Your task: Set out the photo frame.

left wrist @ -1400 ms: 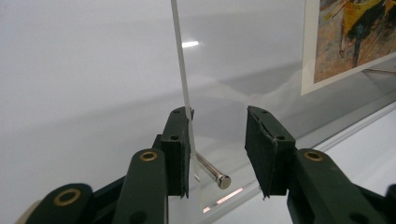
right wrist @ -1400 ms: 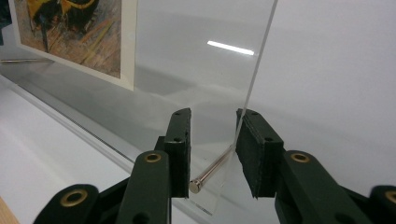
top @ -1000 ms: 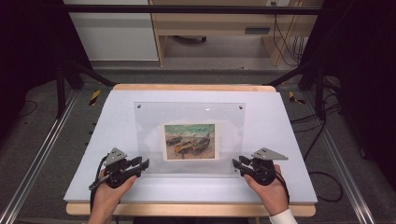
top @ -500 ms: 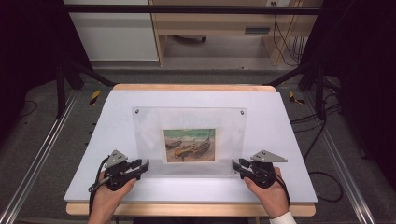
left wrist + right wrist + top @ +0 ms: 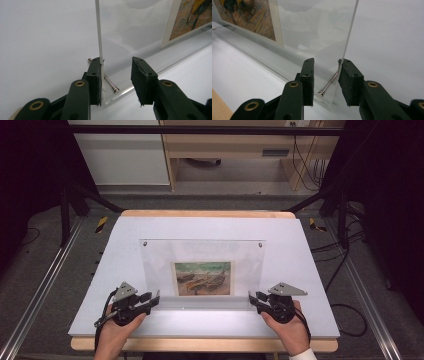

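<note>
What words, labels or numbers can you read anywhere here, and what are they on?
None can be read.
The picture in the clear acrylic frame is a painting of boats with no legible writing.
The grey panel under the bench at the back is too small and blurred to tell whether it carries text.

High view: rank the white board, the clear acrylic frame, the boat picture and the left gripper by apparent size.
1. white board
2. clear acrylic frame
3. boat picture
4. left gripper, though it sits nearer the camera, so its rank against the picture is less sure.
</note>
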The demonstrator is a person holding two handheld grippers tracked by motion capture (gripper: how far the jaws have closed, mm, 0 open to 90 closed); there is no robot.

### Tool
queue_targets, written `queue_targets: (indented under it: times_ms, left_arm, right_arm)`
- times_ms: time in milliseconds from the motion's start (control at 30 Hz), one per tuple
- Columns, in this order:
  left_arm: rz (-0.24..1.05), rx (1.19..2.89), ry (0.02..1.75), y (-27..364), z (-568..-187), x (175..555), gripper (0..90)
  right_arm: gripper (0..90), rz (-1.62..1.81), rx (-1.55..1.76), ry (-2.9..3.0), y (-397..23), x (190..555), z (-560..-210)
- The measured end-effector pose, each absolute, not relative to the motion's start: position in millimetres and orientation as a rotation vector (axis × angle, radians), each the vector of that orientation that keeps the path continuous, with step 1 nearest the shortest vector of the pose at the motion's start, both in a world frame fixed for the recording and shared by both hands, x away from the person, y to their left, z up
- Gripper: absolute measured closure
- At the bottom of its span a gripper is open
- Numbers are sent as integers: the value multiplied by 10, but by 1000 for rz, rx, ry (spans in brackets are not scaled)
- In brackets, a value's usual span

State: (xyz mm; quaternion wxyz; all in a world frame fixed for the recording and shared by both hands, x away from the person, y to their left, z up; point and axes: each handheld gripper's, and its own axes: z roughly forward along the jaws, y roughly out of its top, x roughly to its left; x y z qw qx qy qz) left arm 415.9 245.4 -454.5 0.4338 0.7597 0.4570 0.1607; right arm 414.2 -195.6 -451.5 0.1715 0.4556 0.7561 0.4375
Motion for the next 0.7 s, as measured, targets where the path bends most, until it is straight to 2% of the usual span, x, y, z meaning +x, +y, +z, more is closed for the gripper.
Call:
queue_targets:
  times_ms: [700]
  left_arm:
    - [408,1934,1128,2434,-4565,4118,603]
  right_arm:
    - [644,1228,1292,2172,-1944,4105,-4536]
